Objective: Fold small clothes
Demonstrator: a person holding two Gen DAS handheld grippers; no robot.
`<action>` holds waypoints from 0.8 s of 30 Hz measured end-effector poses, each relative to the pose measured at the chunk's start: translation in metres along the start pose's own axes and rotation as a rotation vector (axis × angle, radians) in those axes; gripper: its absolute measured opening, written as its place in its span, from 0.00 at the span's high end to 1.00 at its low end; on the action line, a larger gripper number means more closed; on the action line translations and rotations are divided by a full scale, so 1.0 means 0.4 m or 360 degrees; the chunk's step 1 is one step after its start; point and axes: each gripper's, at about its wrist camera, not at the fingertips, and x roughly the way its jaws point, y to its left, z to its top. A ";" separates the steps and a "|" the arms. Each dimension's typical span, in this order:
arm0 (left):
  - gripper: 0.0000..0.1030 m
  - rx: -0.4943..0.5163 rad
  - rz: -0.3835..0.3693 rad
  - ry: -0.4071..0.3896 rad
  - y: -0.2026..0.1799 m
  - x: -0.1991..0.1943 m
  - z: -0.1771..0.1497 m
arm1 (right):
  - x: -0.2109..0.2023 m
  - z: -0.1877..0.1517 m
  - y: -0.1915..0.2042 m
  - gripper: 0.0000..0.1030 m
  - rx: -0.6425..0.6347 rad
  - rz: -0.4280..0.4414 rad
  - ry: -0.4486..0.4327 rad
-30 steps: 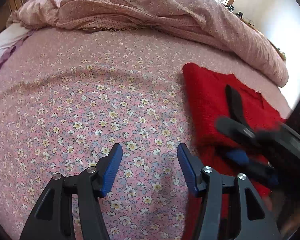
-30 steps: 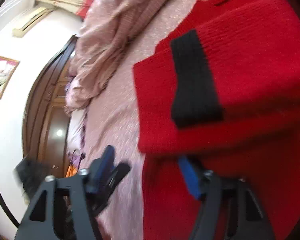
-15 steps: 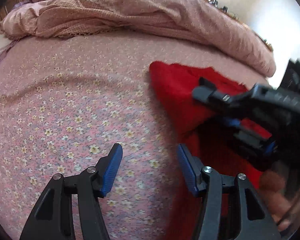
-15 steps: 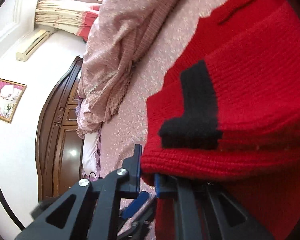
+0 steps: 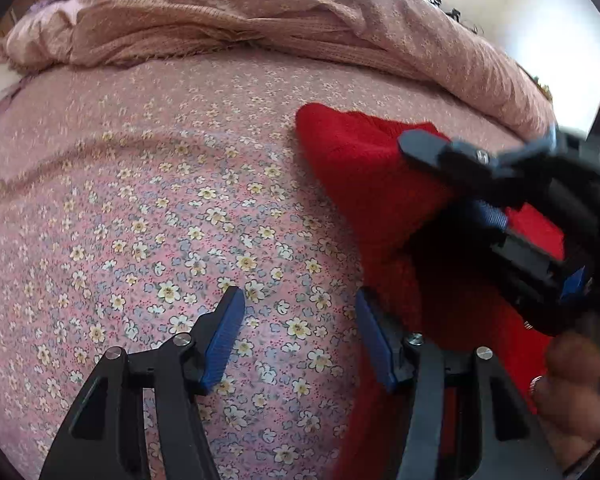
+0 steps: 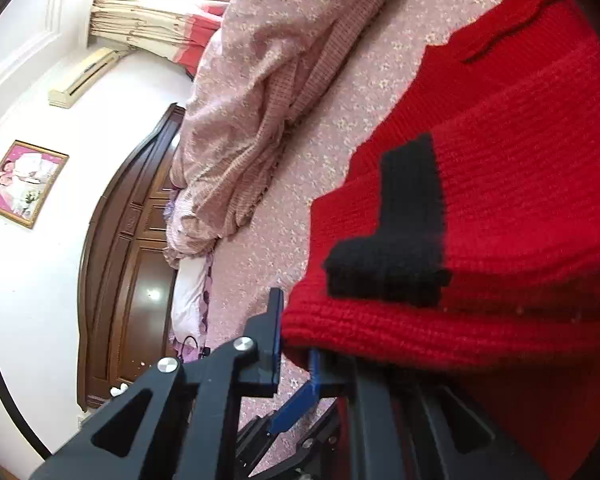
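I find the red knitted sweater [image 6: 520, 208] lying on the flowered bedsheet [image 5: 160, 200], its folded edge with the black band [image 6: 412, 232] lifted off the sheet. My right gripper [image 6: 296, 344] is clamped on that folded edge, pads pressing the knit. My left gripper [image 5: 300, 328] hangs over bare sheet just beside the sweater, jaws apart with nothing between them. A rumpled pink quilt [image 5: 260, 12] lies beyond, apart from the garment
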 end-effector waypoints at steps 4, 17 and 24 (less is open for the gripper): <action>0.50 -0.0145 -0.0160 -0.0097 0.030 -0.052 0.029 | 0.008 -0.001 -0.005 0.89 0.0007 -0.0010 0.0023; 0.46 0.0032 0.0142 0.0008 -0.022 0.025 0.042 | 0.024 -0.028 -0.023 0.83 -0.0080 -0.0125 0.0096; 0.46 -0.0049 0.0071 -0.0039 0.032 -0.072 0.010 | -0.121 -0.124 -0.064 0.59 -0.0194 -0.0149 0.0333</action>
